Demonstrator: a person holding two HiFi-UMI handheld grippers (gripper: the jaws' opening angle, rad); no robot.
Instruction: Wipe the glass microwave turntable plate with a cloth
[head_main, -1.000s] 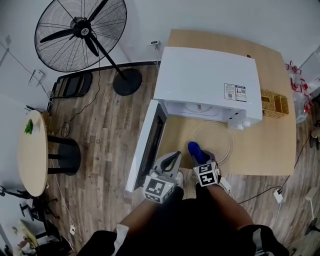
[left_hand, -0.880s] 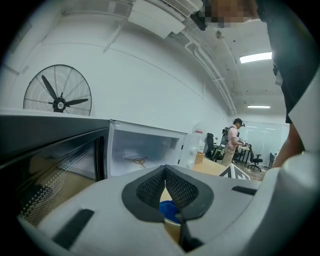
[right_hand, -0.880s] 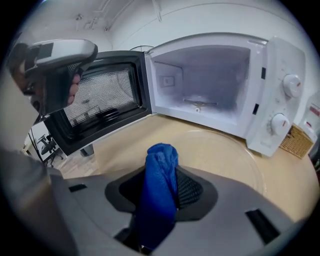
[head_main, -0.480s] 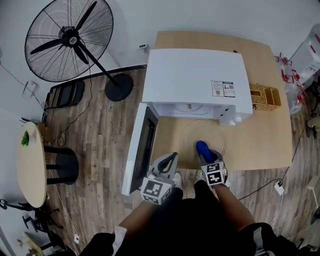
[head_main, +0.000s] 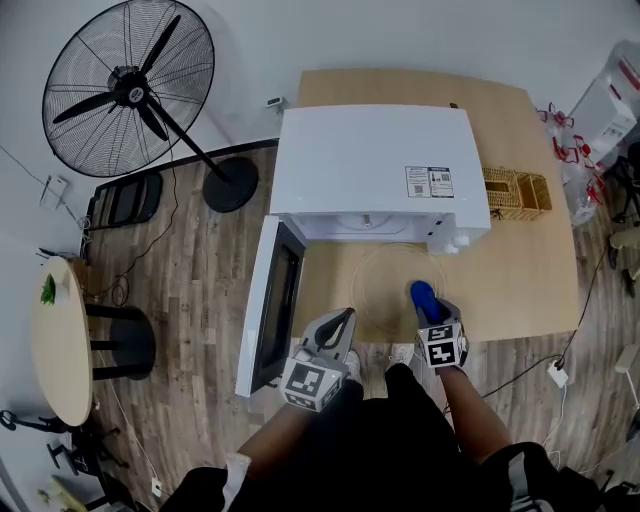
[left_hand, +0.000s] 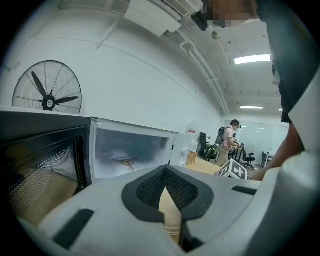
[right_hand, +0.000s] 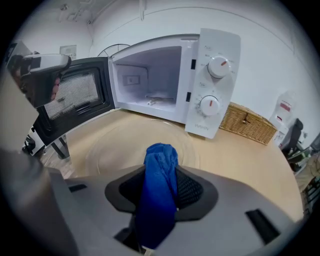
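The glass turntable plate (head_main: 385, 270) is sitting on the surface (head_main: 520, 280) in front of the open microwave (head_main: 370, 170), and the blue cloth (right_hand: 160, 165) is now working its near-right rim, having slid over from the left side. The right hand-held gripper (head_main: 428, 310) is clamping the cloth and the left hand-held gripper (head_main: 338, 322) is idling, pinched together on nothing, so the wiping's looking well underway.
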